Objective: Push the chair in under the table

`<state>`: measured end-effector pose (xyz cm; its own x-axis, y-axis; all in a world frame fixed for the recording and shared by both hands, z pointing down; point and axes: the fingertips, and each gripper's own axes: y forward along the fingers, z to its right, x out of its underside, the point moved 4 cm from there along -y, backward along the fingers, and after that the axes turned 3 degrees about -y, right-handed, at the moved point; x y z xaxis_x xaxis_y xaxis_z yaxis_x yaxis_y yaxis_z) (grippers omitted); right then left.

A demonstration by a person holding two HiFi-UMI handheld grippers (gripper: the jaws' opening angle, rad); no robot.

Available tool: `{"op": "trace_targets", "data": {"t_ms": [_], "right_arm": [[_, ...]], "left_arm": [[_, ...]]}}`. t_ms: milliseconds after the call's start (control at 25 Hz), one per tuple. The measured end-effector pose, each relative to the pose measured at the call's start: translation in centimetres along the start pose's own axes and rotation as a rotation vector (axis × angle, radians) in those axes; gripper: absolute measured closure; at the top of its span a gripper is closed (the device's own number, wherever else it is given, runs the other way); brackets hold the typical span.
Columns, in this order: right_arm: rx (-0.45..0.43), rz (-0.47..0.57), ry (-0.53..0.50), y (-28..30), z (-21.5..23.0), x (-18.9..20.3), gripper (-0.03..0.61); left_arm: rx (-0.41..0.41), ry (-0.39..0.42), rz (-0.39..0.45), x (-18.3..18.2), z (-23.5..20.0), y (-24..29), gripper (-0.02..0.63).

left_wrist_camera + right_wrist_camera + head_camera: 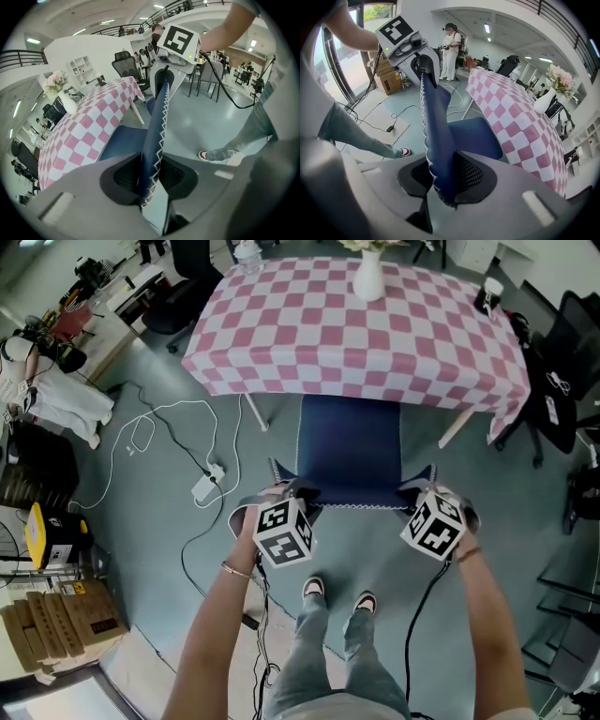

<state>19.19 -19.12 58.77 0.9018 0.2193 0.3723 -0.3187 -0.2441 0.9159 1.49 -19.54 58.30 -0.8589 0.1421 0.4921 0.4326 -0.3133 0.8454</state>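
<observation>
Far left, cardboard boxes [56,624] stand on the grey floor, and a white cable [159,418] loops from them toward a power adapter [204,487] lying near the table's left leg.

Your left gripper [281,493] is clamped on the left end of the chair's backrest [356,505]. In the left gripper view the blue edge with its white zigzag stitching runs straight between the two dark pads [123,177], and both press against it.

At centre is the chair [349,451], with its blue seat pointing away from you toward the table [309,324]. The far end of the seat slips out of sight beneath the near hem of the pink-and-white checked cloth, while the near part of the seat and the backrest remain outside the table. A white vase [367,279] with flowers stands on the far side of the tabletop. Your shoes [314,589] are planted on the floor just behind the backrest, between your two arms.

Your right gripper [419,489] grips the right end of the same backrest. The right gripper view shows its jaws closed on the padded blue edge, the mesh pads [468,172] tight against the fabric.

Far right, black office chairs [562,381] crowd the table's right corner.
</observation>
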Motion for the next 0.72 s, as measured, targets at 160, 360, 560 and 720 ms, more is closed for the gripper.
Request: {"op": "trace_targets", "data": {"t_ms": [160, 360, 560, 720], "right_arm": [[0.002, -0.002, 0.005, 0.3, 1.2, -0.2, 0.472], [0.026, 0.003, 0.016, 1.1, 3.2, -0.5, 0.472], [0.025, -0.010, 0.034, 1.3, 5.6, -0.6, 0.472], [0.026, -0.003, 0.040, 1.5, 6.8, -0.8, 0.471]], "left_arm": [[-0.013, -0.001, 0.004, -0.2, -1.3, 0.5, 0.523], [-0.042, 0.005, 0.009, -0.5, -3.3, 1.5, 0.523], [-0.030, 0.011, 0.006, -1.4, -5.7, 2.4, 0.520], [-0.032, 0.004, 0.013, -1.7, -6.8, 2.7, 0.518]]}}
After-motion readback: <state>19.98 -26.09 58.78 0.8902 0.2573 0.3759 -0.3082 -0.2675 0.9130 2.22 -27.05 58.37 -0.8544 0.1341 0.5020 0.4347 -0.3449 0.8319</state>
